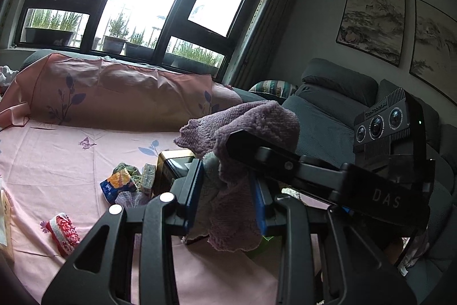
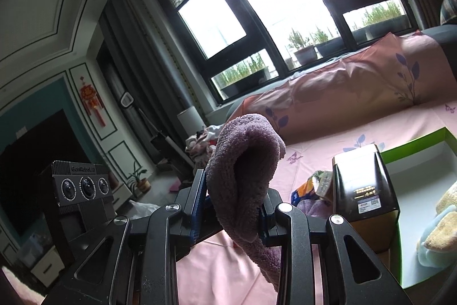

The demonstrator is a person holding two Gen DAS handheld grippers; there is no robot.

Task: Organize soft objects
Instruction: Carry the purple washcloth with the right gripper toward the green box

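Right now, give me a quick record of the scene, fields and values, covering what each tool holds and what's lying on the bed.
left tool: shut on the purple towel
right tool: shut on the same towel, lifted off the sheet
surface: pink floral sheet
open box: green box, white inside, soft toy in it
beside it: dark gold-topped box
loose items: red-and-white knitted piece, orange-and-blue packet

Each fisheye rides just behind its own fingers, looking forward, slightly downward and close over the pink floral bedsheet (image 1: 71, 162) toward the window (image 2: 285, 5), both sharing the purple towel (image 1: 257, 119), the sheet-covered sofa back (image 2: 357, 85) and the black-and-gold box (image 2: 362, 179).
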